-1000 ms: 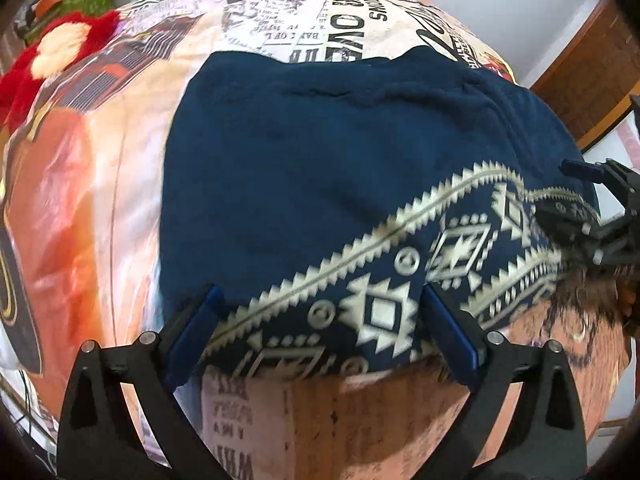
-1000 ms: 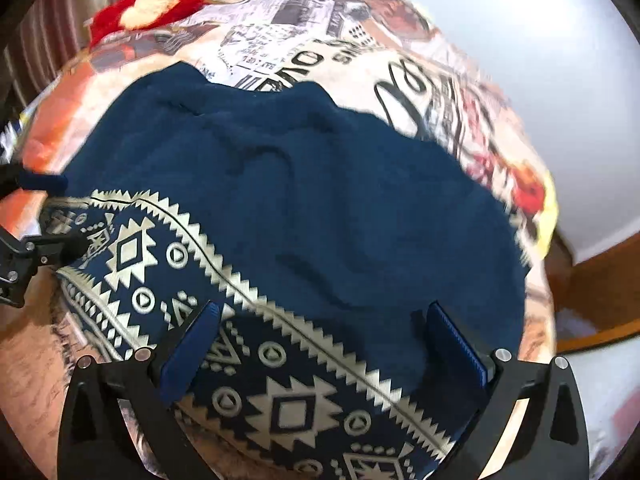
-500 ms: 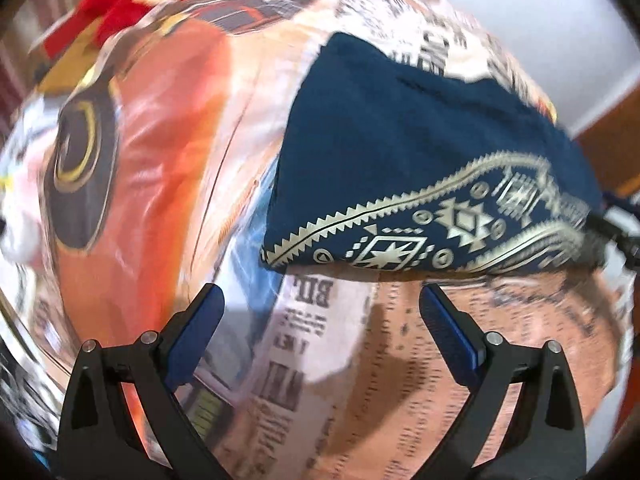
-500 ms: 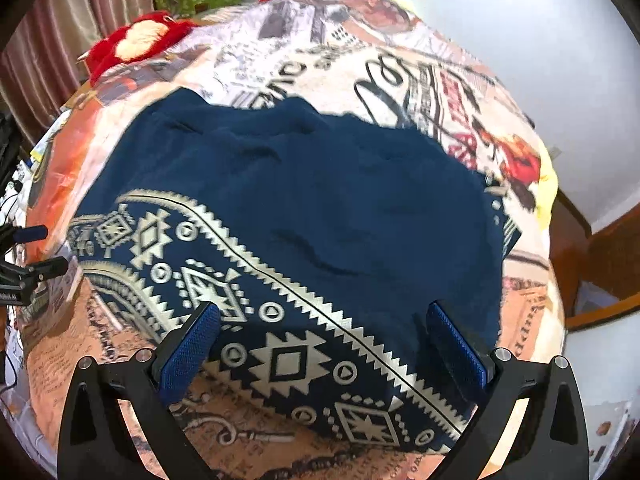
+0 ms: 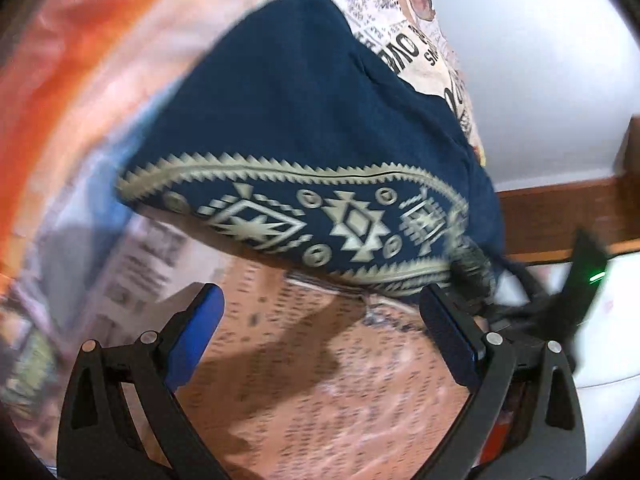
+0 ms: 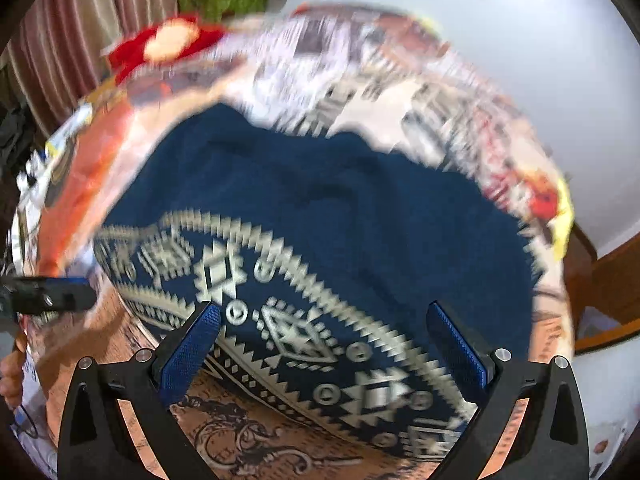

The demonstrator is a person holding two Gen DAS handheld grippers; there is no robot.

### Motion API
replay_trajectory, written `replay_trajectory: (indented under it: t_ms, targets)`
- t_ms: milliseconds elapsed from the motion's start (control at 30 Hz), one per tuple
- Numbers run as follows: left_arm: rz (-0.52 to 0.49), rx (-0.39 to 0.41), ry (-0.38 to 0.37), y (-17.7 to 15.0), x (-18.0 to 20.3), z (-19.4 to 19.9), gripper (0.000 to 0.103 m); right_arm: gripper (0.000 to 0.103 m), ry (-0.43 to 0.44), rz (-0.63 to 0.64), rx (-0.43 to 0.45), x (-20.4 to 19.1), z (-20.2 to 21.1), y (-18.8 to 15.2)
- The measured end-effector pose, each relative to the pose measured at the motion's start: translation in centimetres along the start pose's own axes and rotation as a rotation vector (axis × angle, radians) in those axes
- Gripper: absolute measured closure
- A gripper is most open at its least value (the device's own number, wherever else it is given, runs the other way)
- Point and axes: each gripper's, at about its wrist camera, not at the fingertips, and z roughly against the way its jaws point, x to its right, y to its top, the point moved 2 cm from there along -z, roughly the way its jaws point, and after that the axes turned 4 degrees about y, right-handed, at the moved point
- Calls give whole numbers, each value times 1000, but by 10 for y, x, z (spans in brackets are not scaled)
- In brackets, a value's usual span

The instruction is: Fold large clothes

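Observation:
A folded navy blue garment (image 5: 304,112) with a cream patterned band along its near edge lies on a bed with a printed newspaper-style sheet (image 5: 312,380). It also shows in the right wrist view (image 6: 344,208). My left gripper (image 5: 320,320) is open and empty, just short of the garment's near edge. My right gripper (image 6: 320,332) is open and empty, its fingers over the patterned band. The left gripper's tip (image 6: 48,296) shows at the left of the right wrist view, and the right gripper (image 5: 560,304) at the right of the left wrist view.
A red and cream plush toy (image 6: 168,40) lies at the far side of the bed. A white wall (image 5: 540,80) and a wooden frame (image 5: 560,216) stand to the right. Striped curtains (image 6: 80,40) hang at the left.
Both grippers stay open. The left gripper has pulled back off the garment and swung round to face its patterned edge. The right gripper has backed away and both views are blurred by motion.

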Motion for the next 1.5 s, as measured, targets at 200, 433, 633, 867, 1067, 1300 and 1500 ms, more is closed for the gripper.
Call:
replay_trajectory:
  t_ms: [200, 433, 633, 867, 1067, 1300, 1500]
  targets:
    - [90, 22, -66, 25, -6, -8, 4, 0, 113, -55, -87, 8, -23, -9]
    - [166, 152, 45, 71, -23, -12, 14, 0, 134, -43, -87, 8, -26, -10]
    - [145, 233, 171, 92, -18, -28, 54, 0, 149, -54, -79, 8, -26, -12]
    - [25, 378, 205, 98, 6, 2, 82, 0, 145, -29, -76, 6, -19, -6]
    - [-118, 497, 278, 101, 44, 37, 84, 0, 165, -89, 31, 12, 5, 22]
    - [-166, 560, 317, 106, 52, 60, 84, 0, 176, -200, 50, 12, -16, 63]
    - [-130, 518, 344, 106, 40, 52, 85, 0, 200, -110, -95, -25, -78, 59]
